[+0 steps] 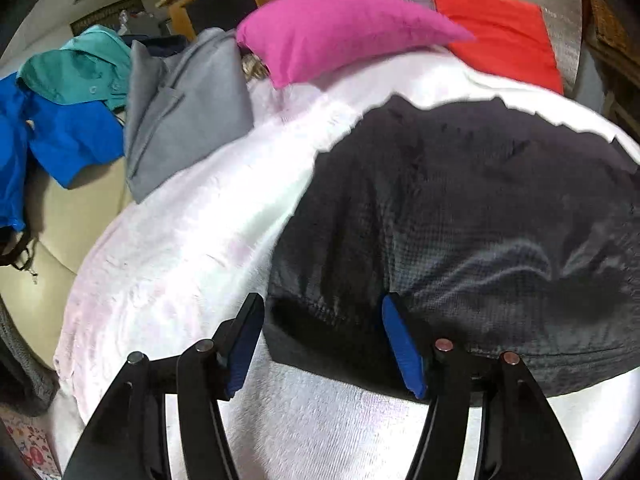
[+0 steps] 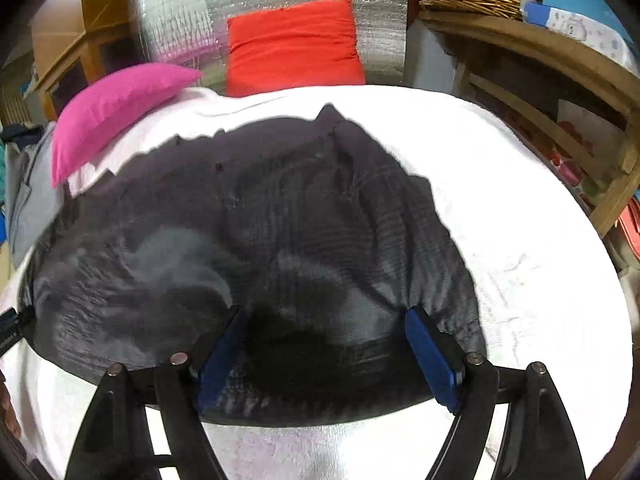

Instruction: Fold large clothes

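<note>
Two grippers face one big job, so start with the biggest thing under you: the white blanket (image 1: pixel 192 240) that covers the whole working surface and runs off every side of both views. On it lies the dark garment (image 2: pixel 248 240), spread broad and mostly flat, its far edge ragged and its near hem closest to you. It looks like an early fold is in hand, judged from how much cloth lies in a single spread layer; no grip for it has been taken yet.

Behind the garment you have the pink pillow (image 1: pixel 340 32) and the red cushion (image 2: pixel 294 46) against the silver backing. Off to the left a grey garment (image 1: pixel 188 108), a blue one (image 1: pixel 68 136) and a teal one (image 1: pixel 76 64) are heaped at the side, well apart from your work.

Your left gripper (image 1: pixel 324 340) points steeply down at the near left part of the garment, jaws parted about halfway. Dark cloth shows between the blue pads (image 1: pixel 400 344), but nothing is pinched. Your right gripper (image 2: pixel 332 344) is tilted down in the same way over the near right part, jaws wide, dark cloth lying between them unclamped.

Next, you probably need both jaws lowered onto the near hem, one toward each corner, and closed on the top layer alone. Catching the blanket along with it is the risk, since the garment lies directly on it.
</note>
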A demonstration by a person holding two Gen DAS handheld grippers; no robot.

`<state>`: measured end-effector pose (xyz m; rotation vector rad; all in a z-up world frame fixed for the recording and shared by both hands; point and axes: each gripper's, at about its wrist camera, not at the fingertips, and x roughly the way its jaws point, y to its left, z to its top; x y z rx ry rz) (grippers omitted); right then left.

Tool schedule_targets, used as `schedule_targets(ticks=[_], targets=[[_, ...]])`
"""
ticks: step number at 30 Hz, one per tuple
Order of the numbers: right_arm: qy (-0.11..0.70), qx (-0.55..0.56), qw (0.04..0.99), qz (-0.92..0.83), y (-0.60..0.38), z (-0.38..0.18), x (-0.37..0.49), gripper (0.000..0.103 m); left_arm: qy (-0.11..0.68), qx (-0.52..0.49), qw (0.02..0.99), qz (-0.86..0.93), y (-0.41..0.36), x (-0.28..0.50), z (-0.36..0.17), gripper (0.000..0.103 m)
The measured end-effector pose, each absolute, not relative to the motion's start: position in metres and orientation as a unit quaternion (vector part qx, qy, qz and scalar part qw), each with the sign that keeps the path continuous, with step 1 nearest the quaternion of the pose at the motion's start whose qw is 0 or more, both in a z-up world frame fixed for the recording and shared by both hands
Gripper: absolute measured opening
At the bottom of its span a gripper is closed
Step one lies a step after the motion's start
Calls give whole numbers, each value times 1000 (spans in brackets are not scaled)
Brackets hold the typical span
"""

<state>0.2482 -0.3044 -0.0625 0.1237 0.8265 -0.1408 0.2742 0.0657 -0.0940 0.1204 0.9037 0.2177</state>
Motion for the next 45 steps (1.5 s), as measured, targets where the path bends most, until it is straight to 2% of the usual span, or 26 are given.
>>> schedule_targets(ticks=[3, 7, 18, 23, 27, 33, 37, 41, 43, 45], targets=[[390, 64, 916, -73, -316, -58, 236, 84, 421, 51, 898, 122, 78, 261, -92, 63], [438, 79, 892, -79, -331, -87, 241, 86, 452, 38, 883, 117, 85, 261, -107, 64], [392, 77, 915, -53, -315, -39, 246, 87, 423, 43, 899, 103, 66, 261, -73, 64], [396, 59, 915, -38, -298, -45, 264, 87, 431, 34, 896, 104, 71, 263, -78, 64], [442, 73, 893, -41, -307, -73, 276, 87, 439, 33, 892, 101, 72, 265, -83, 64], [414, 88, 905, -31, -307, -47, 278, 87, 439, 18, 893, 96, 76, 271, -80, 64], [404, 83, 911, -15, -288, -35, 291, 87, 432, 13, 899, 73, 59, 277, -73, 64], [436, 66, 897, -6, -269, -56, 322, 87, 432, 43, 900, 44, 21, 288, -80, 64], [473, 70, 878, -7, -270, -72, 334, 89, 458, 63, 886, 30, 8, 298, -97, 65], [471, 80, 878, 5, -276, -68, 335, 89, 480, 85, 873, 21, 4, 306, -112, 65]])
